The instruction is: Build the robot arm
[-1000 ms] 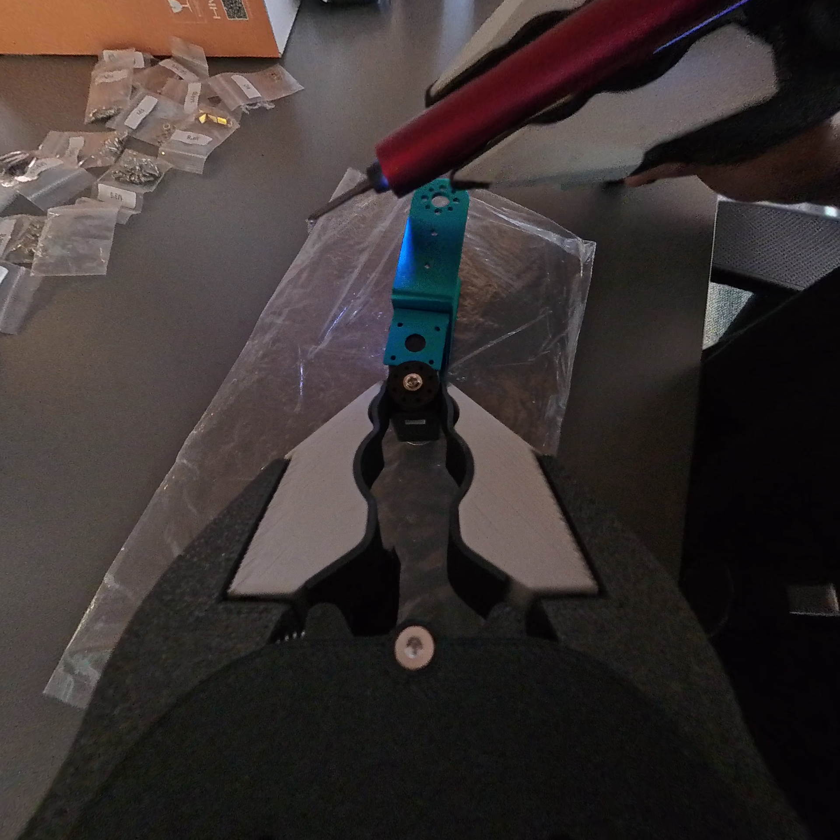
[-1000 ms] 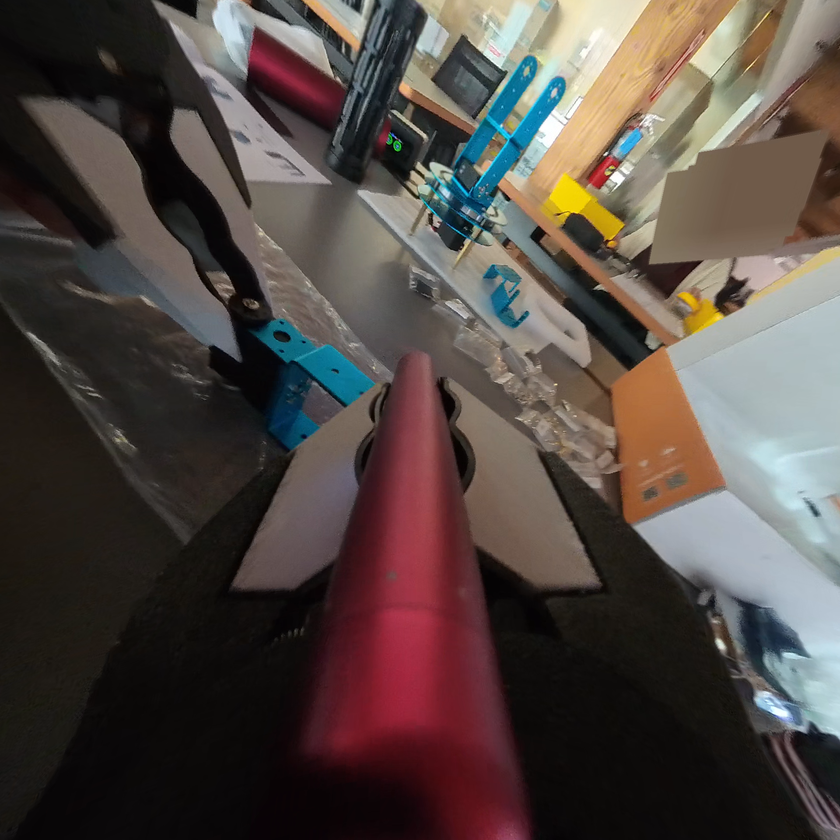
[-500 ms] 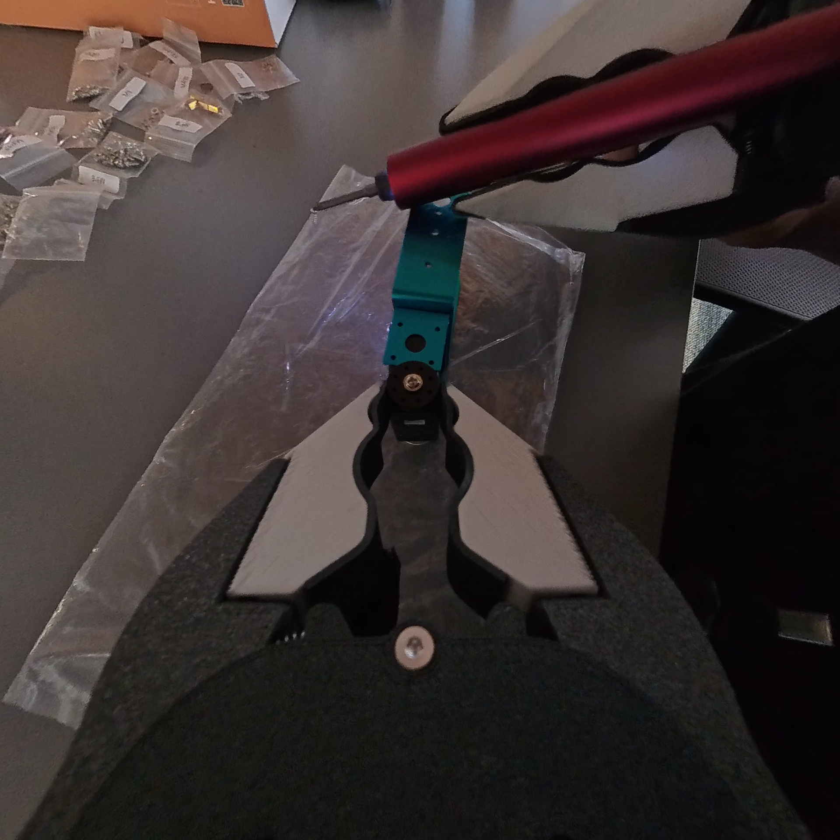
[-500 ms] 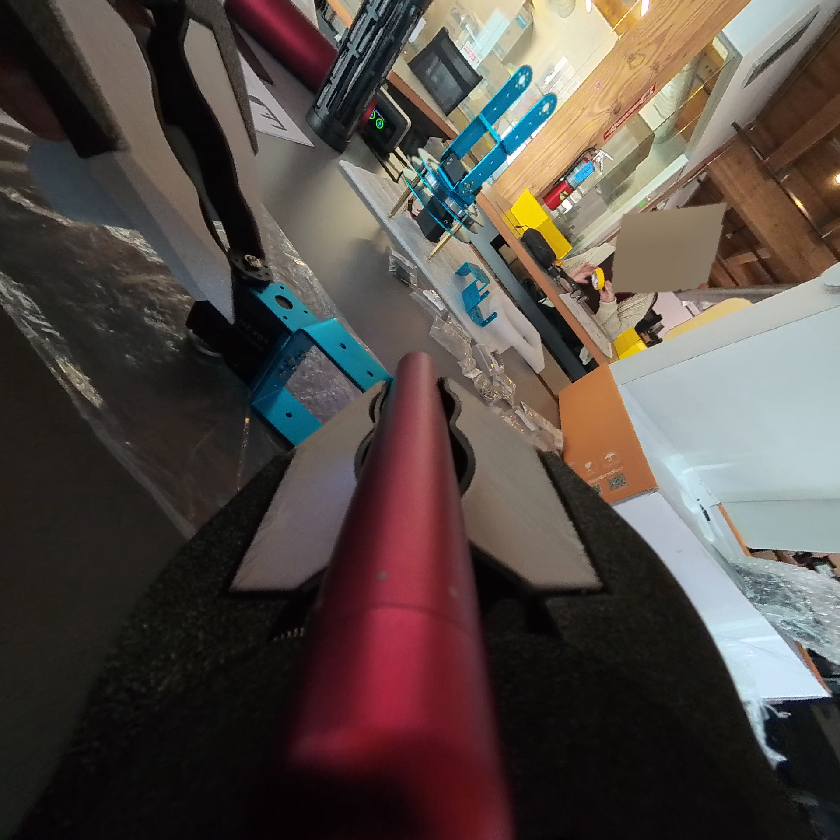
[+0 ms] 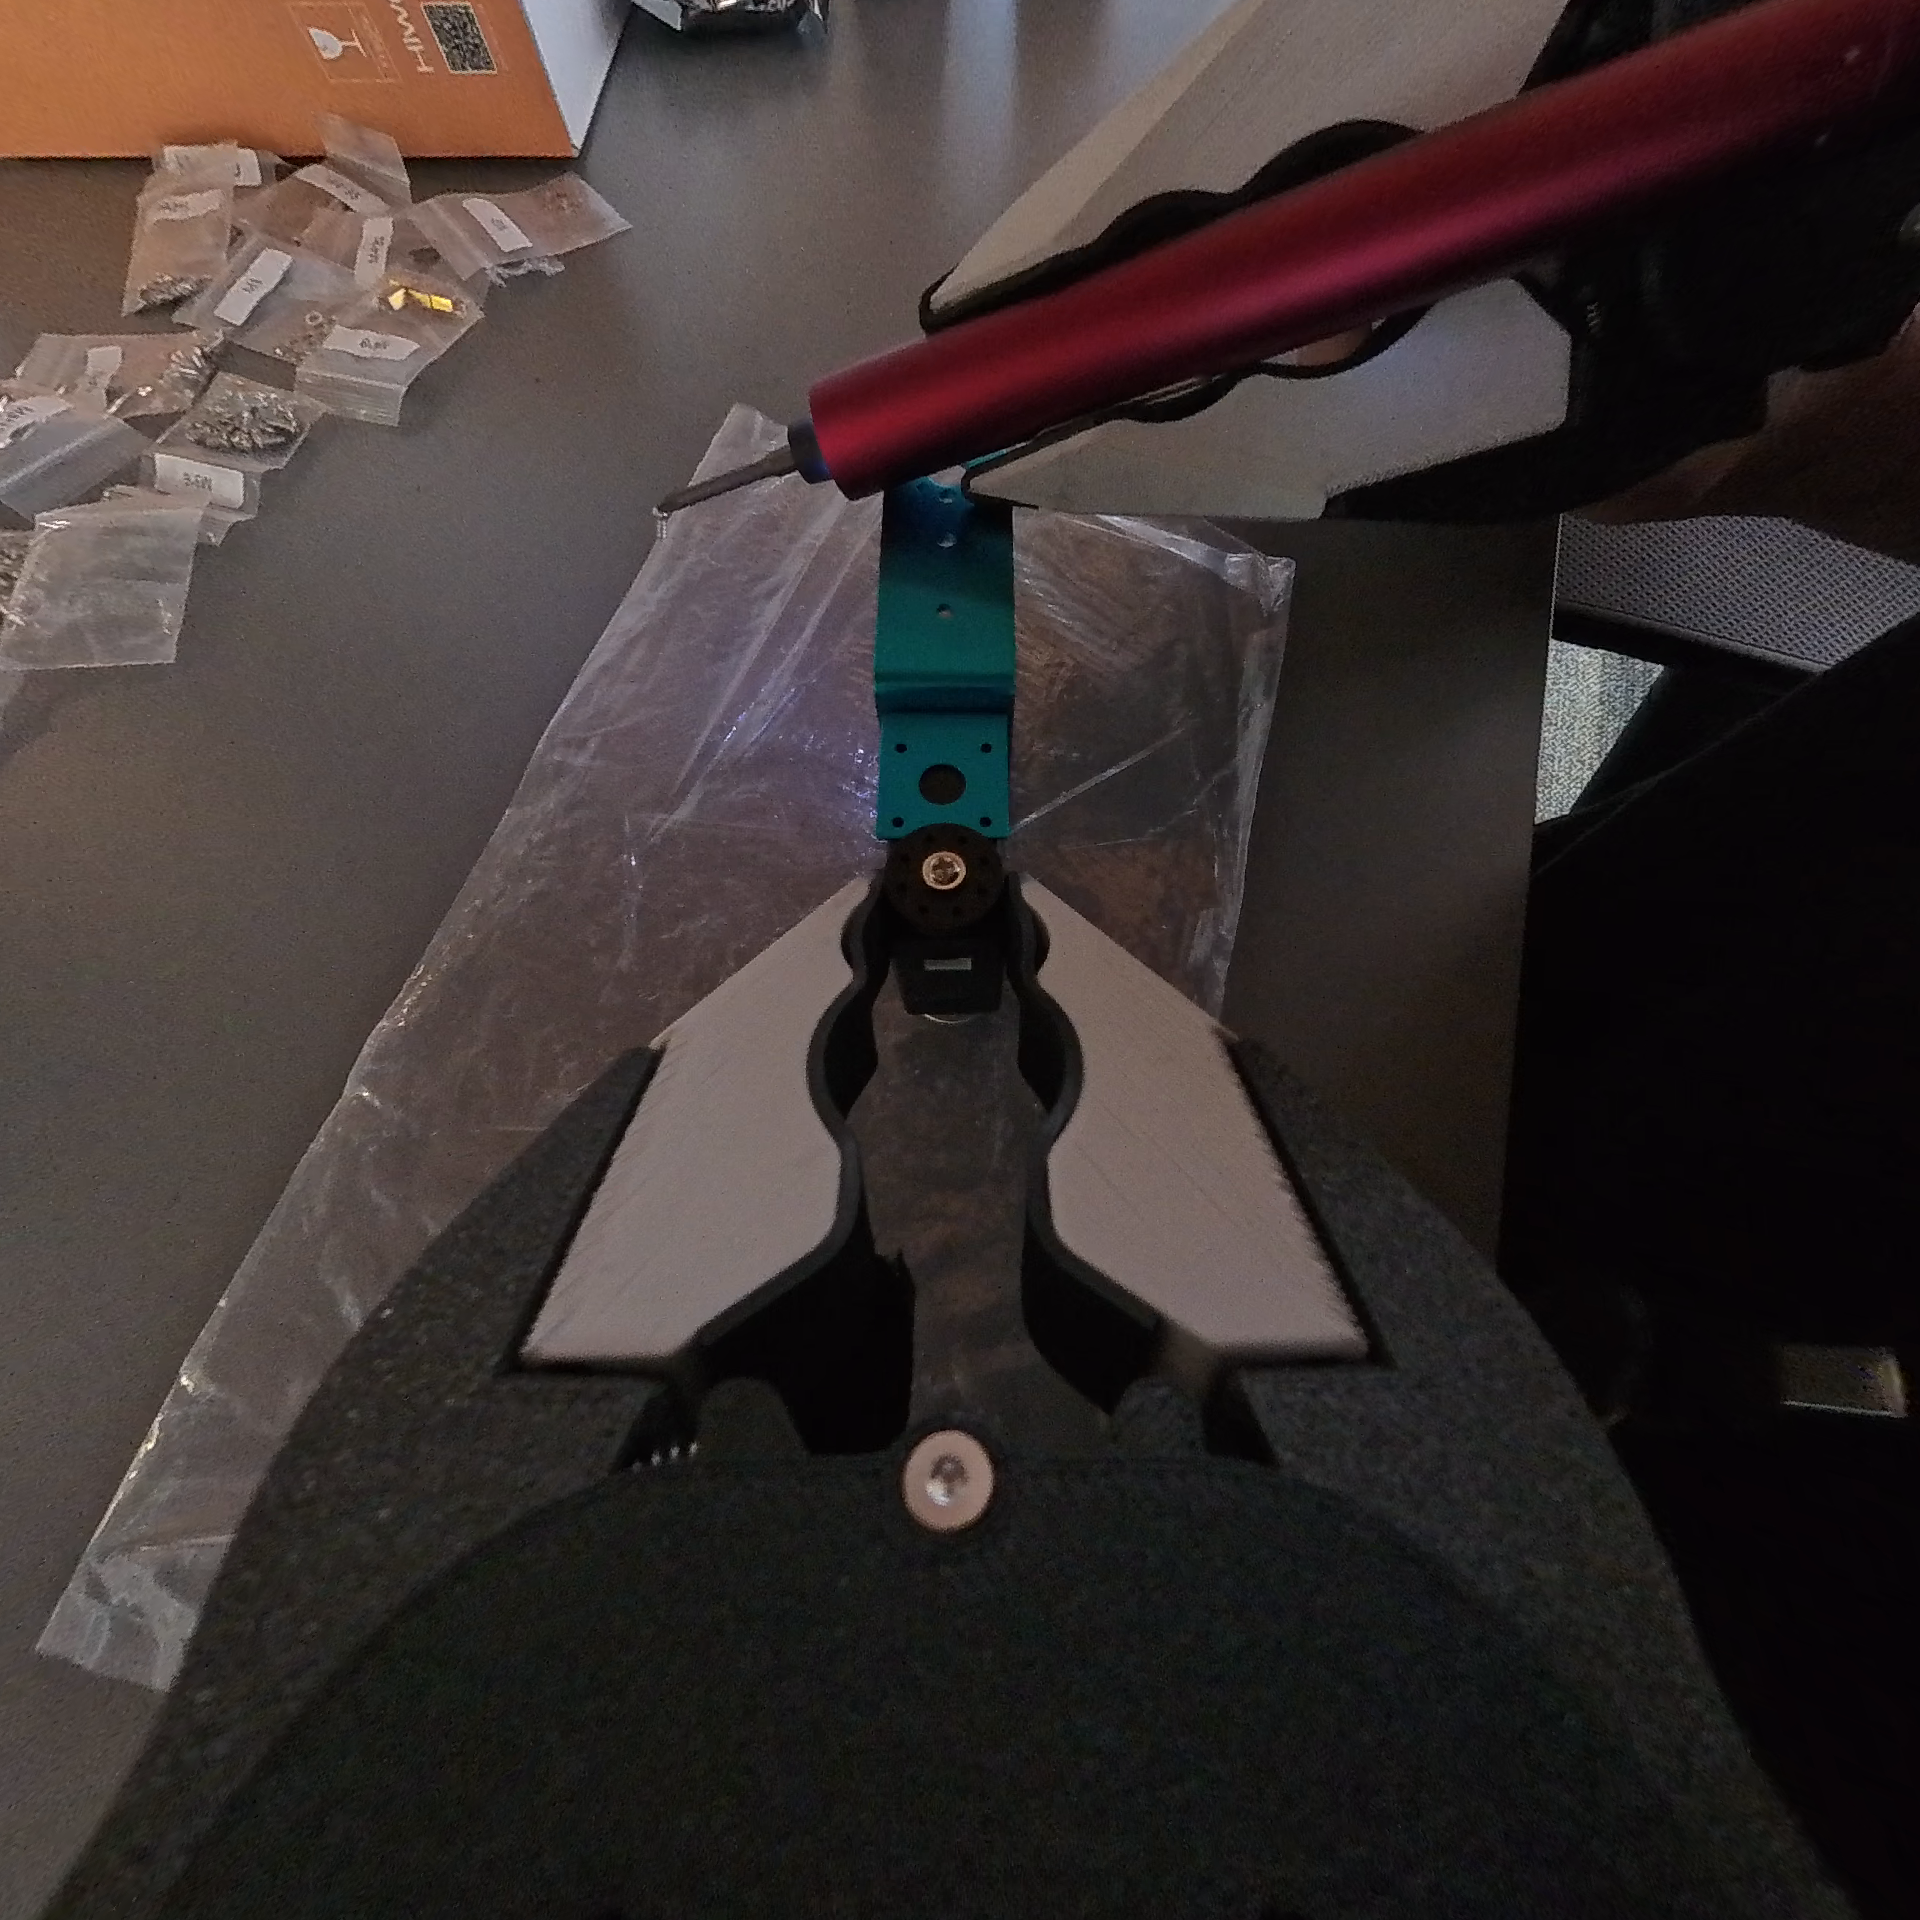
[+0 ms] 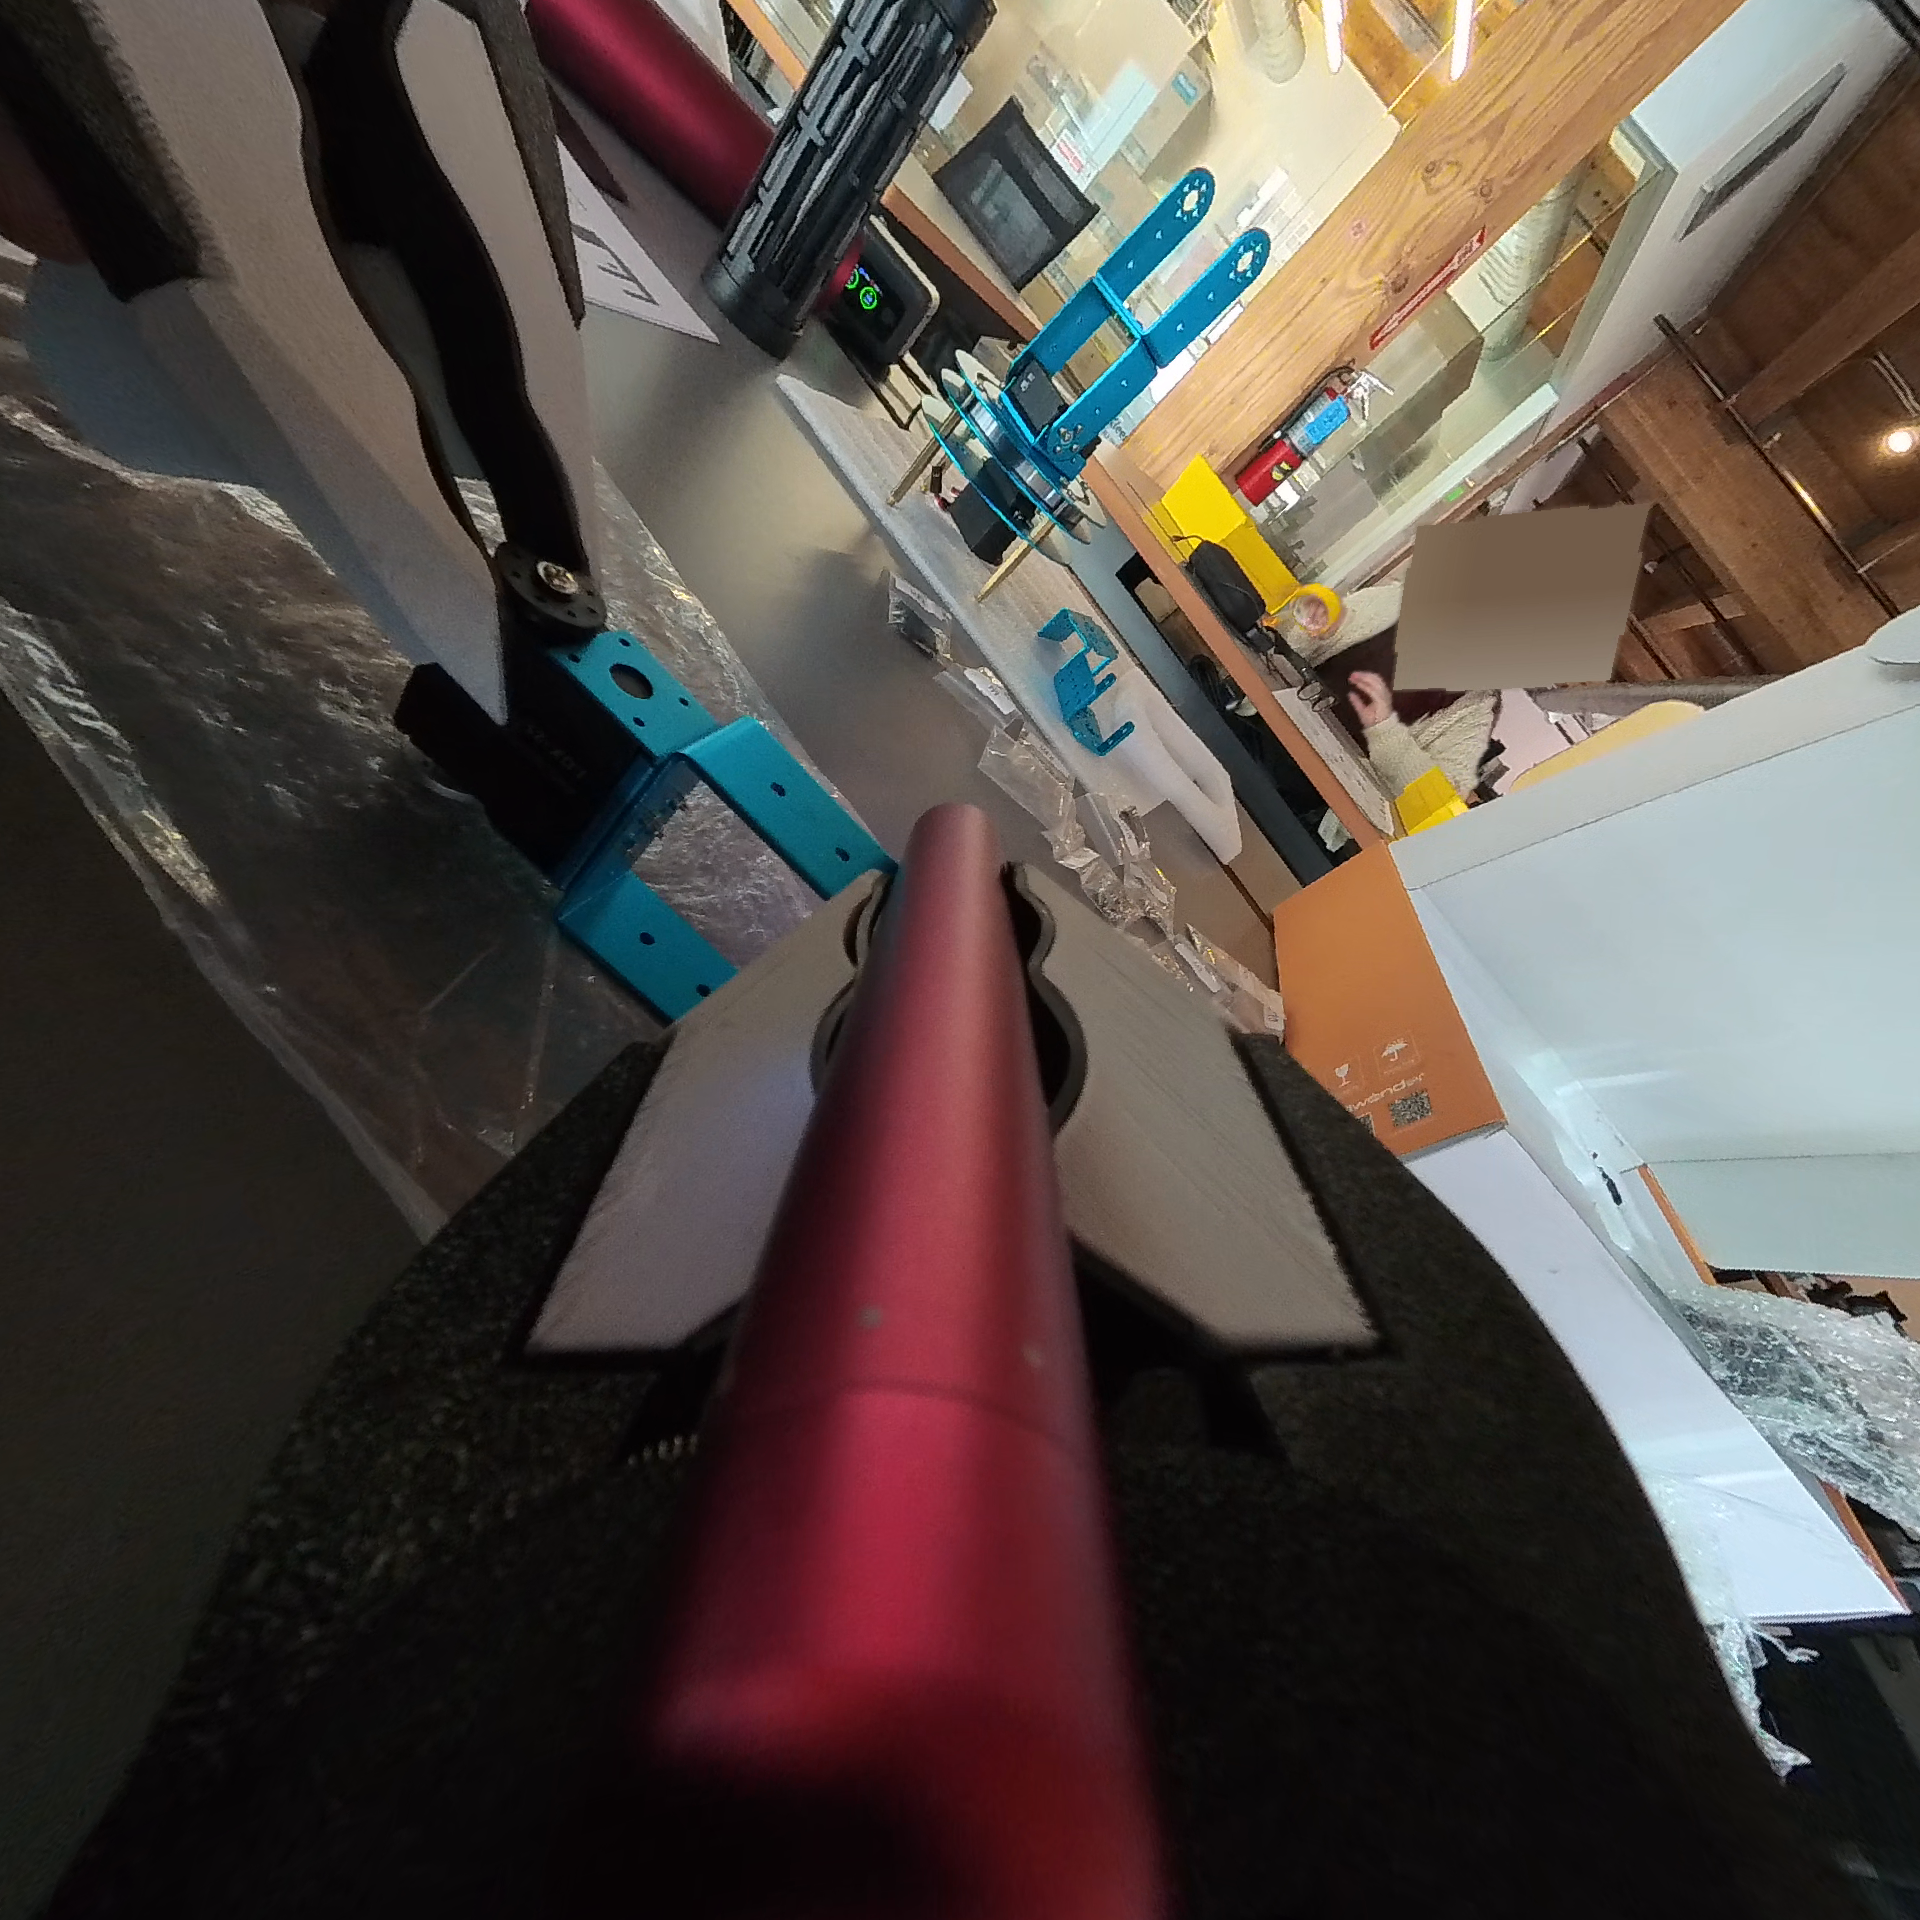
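Left claw (image 5: 943,914) clamps black servo (image 5: 943,971) w/ teal bracket (image 5: 943,665) over clear plastic bag (image 5: 623,831) on desk (image 5: 364,623). Right claw (image 6: 951,883) grips red screwdriver (image 6: 914,1299) — its tip just past bracket's far end. Small parts bags (image 5: 208,343) beyond, left.

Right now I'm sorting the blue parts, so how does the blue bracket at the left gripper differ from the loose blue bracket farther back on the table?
The blue bracket has a black servo mounted on it, clamped in the left gripper; the loose blue bracket has neither. The first rests on a clear plastic bag, the second by a white sheet. Both are bent, perforated blue metal.
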